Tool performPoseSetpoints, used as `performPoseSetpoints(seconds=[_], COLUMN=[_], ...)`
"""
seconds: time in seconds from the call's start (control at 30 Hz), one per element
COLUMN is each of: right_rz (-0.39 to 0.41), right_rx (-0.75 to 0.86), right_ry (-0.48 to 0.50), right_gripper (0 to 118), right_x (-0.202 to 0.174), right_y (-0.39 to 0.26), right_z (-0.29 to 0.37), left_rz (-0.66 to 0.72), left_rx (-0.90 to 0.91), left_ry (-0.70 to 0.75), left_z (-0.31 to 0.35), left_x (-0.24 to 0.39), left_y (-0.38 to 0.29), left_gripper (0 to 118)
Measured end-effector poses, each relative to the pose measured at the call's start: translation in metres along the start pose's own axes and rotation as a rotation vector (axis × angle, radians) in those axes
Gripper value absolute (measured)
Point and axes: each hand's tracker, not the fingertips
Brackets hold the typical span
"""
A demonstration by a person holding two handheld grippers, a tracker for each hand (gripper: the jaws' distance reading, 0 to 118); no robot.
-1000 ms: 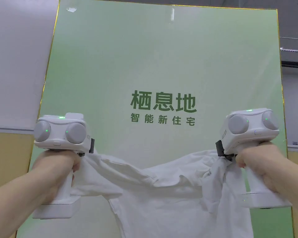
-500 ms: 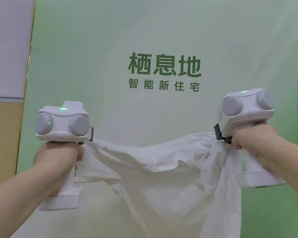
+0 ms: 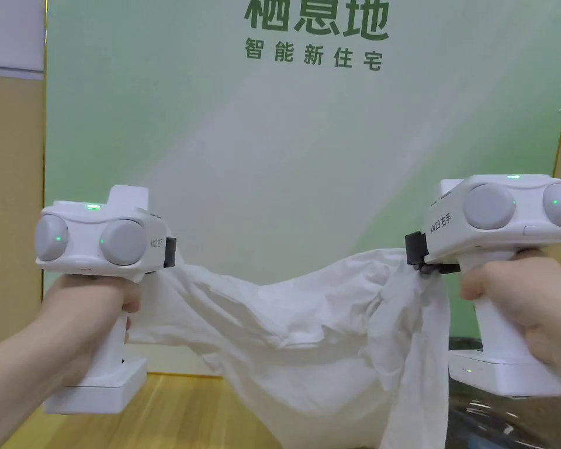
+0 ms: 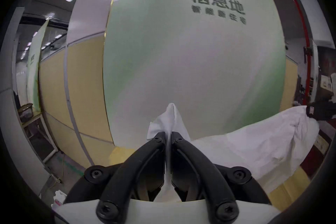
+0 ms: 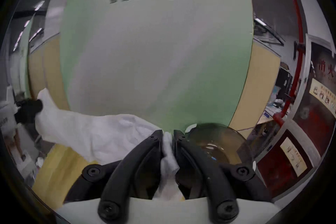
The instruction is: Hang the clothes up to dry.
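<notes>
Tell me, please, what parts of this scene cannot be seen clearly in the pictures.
- The white garment: its lower part is cut off by the bottom edge of the head view.
- The left gripper and the right gripper: their own casings hide the jaws in the head view.
- The dark round object: half hidden behind the right gripper's jaws; what it is cannot be told.

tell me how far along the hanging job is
Done: the white garment is picked up and spread in the air. In hand: the left gripper and the right gripper are each shut on a bunch of its cloth, with a sag between. Left: getting it onto a hanger or line.
</notes>
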Motion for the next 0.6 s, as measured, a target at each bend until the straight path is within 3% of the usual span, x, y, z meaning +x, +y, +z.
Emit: performPoseSetpoints(seconds=[0.03,0.13,0.2,0.3,0.4,0.6], right_rz=[0.035,0.035,0.006,-0.022,-0.026,-0.114], right_rx=[0.013,-0.035,-0.076,-0.112,-0.156,-0.273], right_ry=[0.009,0.082,0.161,0.173,0.193,0.179], right_gripper=[10,10,10,10,10,10], right_x=[-0.004,-0.01,-0.007,-0.004,-0.005,-0.002], right_y=[-0.016,-0.068,-0.106,-0.157,-0.211,-0.303], right_z=[0.009,0.032,0.038,0.051,0.073,0.086], left_rz=[-0.012,-0.037,0.022,0.026,-0.09,-0.096], left_rx=[-0.027,-0.116,-0.172,-0.268,-0.354,-0.458], left_ry=[-0.006,-0.037,-0.044,-0.071,-0.124,-0.121], left_z=[0.006,0.031,0.048,0.061,0.078,0.092], left_x=[0.0,-0.003,-0.01,-0.018,-0.024,-0.04], left_y=[-0.014,-0.066,-0.104,-0.157,-0.199,-0.257], left_gripper=[2,2,2,2,2,2])
